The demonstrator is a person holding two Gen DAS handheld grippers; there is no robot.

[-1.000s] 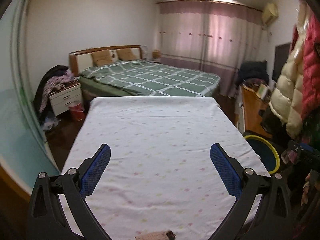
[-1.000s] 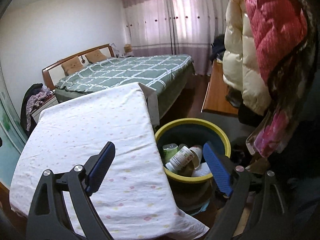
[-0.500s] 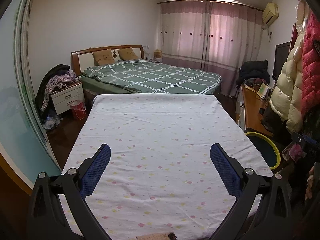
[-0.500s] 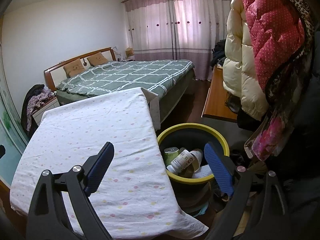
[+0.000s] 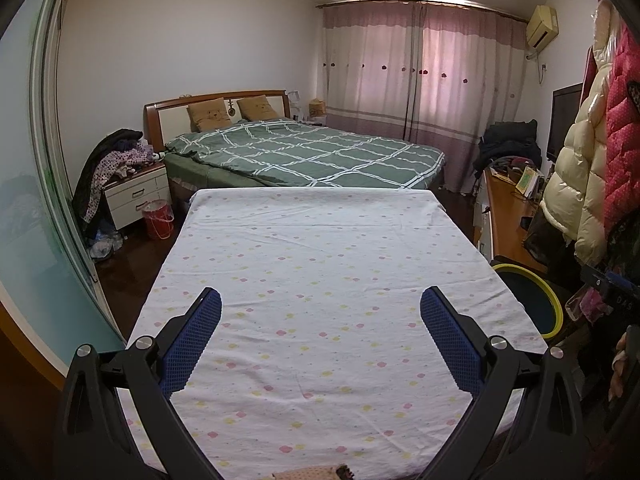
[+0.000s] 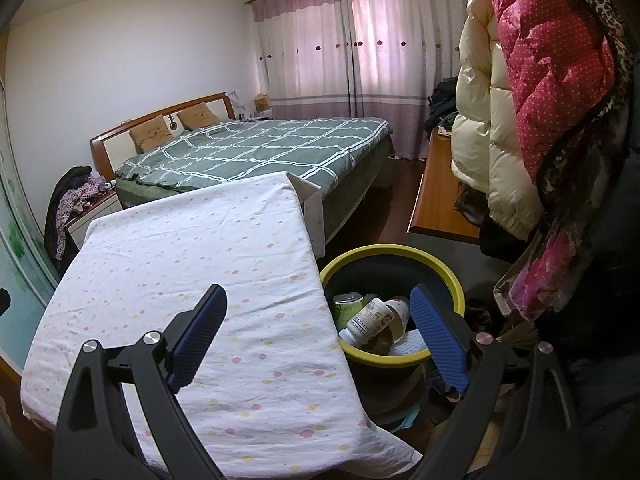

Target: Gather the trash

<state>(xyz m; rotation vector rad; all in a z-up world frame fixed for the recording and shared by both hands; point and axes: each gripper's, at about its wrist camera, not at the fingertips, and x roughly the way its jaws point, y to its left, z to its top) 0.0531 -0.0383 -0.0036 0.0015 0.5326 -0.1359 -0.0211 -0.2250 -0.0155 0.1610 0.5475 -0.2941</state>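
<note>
A yellow-rimmed dark bin (image 6: 436, 264) stands on the floor at the right edge of the cloth-covered table (image 6: 180, 256). Inside it lie a white labelled bottle (image 6: 368, 316), a green can (image 6: 347, 305) and other trash. My right gripper (image 6: 318, 300) hangs open above the table's right edge and the bin, with nothing between its blue pads. My left gripper (image 5: 320, 304) is open too, held over the middle of the table (image 5: 320, 248) and holding nothing. The bin (image 5: 536, 300) shows at the right in the left wrist view.
A green checked bed (image 5: 304, 152) lies beyond the table. A white nightstand (image 5: 136, 192) with clothes and a red bucket (image 5: 158, 220) stand at the left. Hanging jackets (image 6: 540, 100) and a wooden desk (image 6: 440, 196) crowd the right side. A hand (image 5: 620, 364) shows at the right edge.
Both grippers have risen and pulled back a little, so more of the table shows. Both stay open and empty.
</note>
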